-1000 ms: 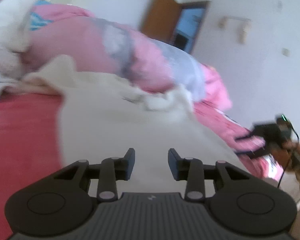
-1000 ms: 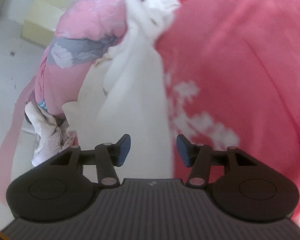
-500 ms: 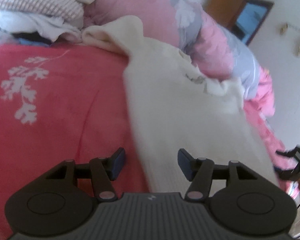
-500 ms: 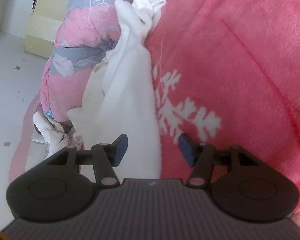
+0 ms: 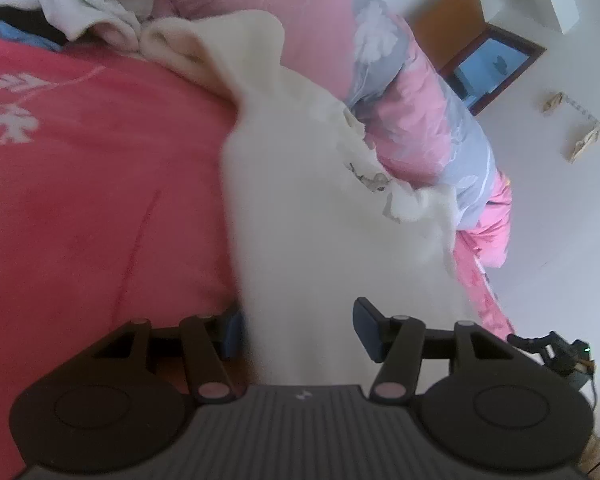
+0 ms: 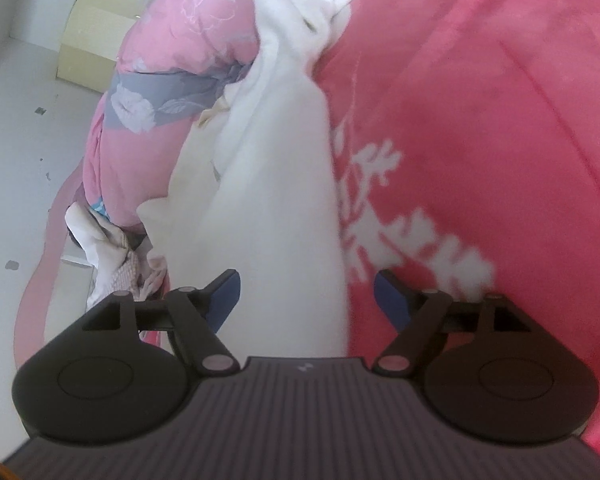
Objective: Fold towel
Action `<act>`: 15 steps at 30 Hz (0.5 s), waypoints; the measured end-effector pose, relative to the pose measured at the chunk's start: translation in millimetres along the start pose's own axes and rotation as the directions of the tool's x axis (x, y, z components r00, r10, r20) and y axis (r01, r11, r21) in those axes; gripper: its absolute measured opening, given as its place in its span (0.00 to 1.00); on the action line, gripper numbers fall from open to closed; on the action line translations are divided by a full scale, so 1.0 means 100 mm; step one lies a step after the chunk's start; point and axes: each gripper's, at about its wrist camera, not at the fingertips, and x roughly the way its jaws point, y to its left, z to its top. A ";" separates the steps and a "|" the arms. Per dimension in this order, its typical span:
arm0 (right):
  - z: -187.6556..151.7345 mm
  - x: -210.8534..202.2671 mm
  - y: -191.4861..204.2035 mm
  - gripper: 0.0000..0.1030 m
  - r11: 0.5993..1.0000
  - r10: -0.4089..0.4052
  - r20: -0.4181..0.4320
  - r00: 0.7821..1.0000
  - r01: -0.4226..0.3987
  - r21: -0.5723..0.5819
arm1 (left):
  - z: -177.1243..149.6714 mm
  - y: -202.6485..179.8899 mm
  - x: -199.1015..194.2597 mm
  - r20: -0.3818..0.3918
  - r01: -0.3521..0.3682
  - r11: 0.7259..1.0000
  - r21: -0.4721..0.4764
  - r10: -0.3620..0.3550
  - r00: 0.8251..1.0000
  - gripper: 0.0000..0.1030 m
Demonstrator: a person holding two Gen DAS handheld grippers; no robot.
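A white towel (image 5: 300, 208) lies lengthwise up the frame's centre on a red blanket (image 5: 100, 184), its far end bunched against a pink quilt (image 5: 412, 112). The left gripper (image 5: 298, 332) is closing and the right gripper (image 6: 306, 298) opening, each straddling a near towel edge, neither gripping. This looks like the reach for the first fold; next, both must pinch the near corners.

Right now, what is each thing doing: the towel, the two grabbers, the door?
towel: spread long on the bed, far end bunched, not folded yet.
left gripper: jaws closing, towel edge between them, not pinched.
right gripper: jaws opening, towel edge between them.
door: open.
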 end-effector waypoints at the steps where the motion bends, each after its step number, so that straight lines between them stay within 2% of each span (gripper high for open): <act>1: 0.02 0.03 0.01 0.73 1.000 0.005 0.002 1.000 -0.005 0.000 | 0.01 0.01 0.02 -0.002 0.007 1.000 -0.010 -0.007 1.000 0.54; 8: -0.02 0.09 0.06 0.73 1.000 0.019 -0.011 1.000 -0.020 -0.016 | -0.07 0.09 -0.06 -0.031 0.077 0.995 -0.061 -0.079 0.996 0.46; 10: -0.11 0.03 0.07 0.72 0.999 0.025 -0.035 0.999 -0.025 -0.021 | -0.12 0.12 -0.12 -0.038 0.089 0.994 -0.070 -0.092 0.995 0.39; 15: -0.17 0.00 0.04 0.71 0.998 0.032 -0.055 0.998 -0.035 -0.053 | -0.10 0.16 -0.04 -0.050 0.116 0.987 -0.110 -0.122 0.991 0.36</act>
